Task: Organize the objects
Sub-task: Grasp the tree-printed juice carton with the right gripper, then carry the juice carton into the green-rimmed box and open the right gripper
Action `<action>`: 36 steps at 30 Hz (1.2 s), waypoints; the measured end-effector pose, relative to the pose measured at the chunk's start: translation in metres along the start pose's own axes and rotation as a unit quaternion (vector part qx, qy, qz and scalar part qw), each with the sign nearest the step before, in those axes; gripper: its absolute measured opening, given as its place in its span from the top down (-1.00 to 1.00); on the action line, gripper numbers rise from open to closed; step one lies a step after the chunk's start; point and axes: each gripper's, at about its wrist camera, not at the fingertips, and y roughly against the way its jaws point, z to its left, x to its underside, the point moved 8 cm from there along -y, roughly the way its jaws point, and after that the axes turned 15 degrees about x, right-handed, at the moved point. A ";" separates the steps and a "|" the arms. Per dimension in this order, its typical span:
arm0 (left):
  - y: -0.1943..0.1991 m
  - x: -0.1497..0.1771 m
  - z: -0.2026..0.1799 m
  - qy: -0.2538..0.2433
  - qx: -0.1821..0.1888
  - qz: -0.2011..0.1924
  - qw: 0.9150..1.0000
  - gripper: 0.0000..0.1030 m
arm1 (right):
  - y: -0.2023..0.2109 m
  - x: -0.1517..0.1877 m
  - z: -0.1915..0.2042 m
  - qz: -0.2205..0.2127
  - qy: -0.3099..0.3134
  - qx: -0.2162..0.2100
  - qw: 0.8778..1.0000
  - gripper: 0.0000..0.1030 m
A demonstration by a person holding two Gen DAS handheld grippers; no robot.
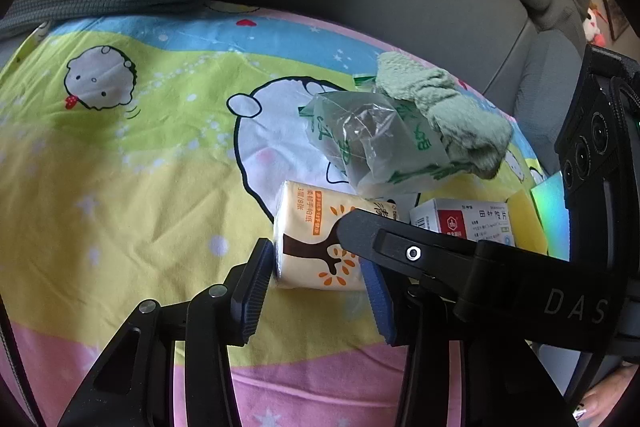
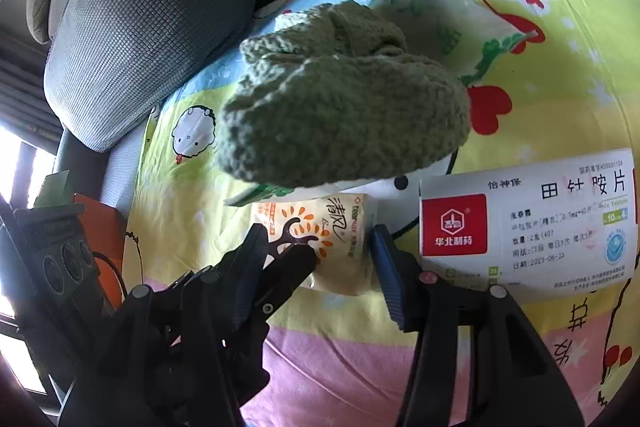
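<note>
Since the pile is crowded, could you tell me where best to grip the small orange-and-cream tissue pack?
Probably across the orange-and-cream tissue pack at its two long side faces, coming from above at its near end. It lies flat on the cartoon-print sheet; its far end runs under the clear plastic bag.

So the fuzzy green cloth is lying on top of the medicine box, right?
Not quite. The green cloth is lying on top of the plastic bag, not the medicine box. The box sits apart from it, closer to the camera. The left wrist view shows this.

Glossy plastic tissue pack [image 1: 316, 239], nubbly green cloth [image 1: 444, 107]
</note>
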 end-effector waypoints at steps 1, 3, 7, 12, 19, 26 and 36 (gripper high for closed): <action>0.001 0.000 -0.002 -0.002 -0.003 -0.001 1.000 0.12 | 0.001 0.001 0.000 -0.001 0.000 -0.006 1.000 -0.06; 0.007 0.002 -0.008 -0.013 -0.018 -0.006 1.000 0.14 | 0.004 0.003 0.000 -0.002 -0.003 -0.017 1.000 -0.06; 0.025 0.002 -0.032 -0.050 -0.034 -0.031 0.998 0.14 | 0.027 0.007 -0.004 -0.025 -0.014 -0.051 0.998 -0.07; 0.047 0.007 -0.077 -0.105 -0.023 -0.068 0.992 0.14 | 0.073 0.011 -0.016 -0.075 -0.006 -0.053 0.996 -0.07; 0.043 0.008 -0.148 -0.174 0.010 -0.092 0.980 0.13 | 0.133 0.014 -0.064 -0.152 -0.013 -0.016 0.988 -0.07; 0.020 0.008 -0.221 -0.230 0.035 -0.086 0.969 0.13 | 0.172 0.012 -0.113 -0.210 -0.052 -0.012 0.976 -0.08; -0.032 0.028 -0.315 -0.304 0.075 -0.042 0.949 0.13 | 0.212 0.017 -0.209 -0.254 -0.127 0.021 0.959 -0.11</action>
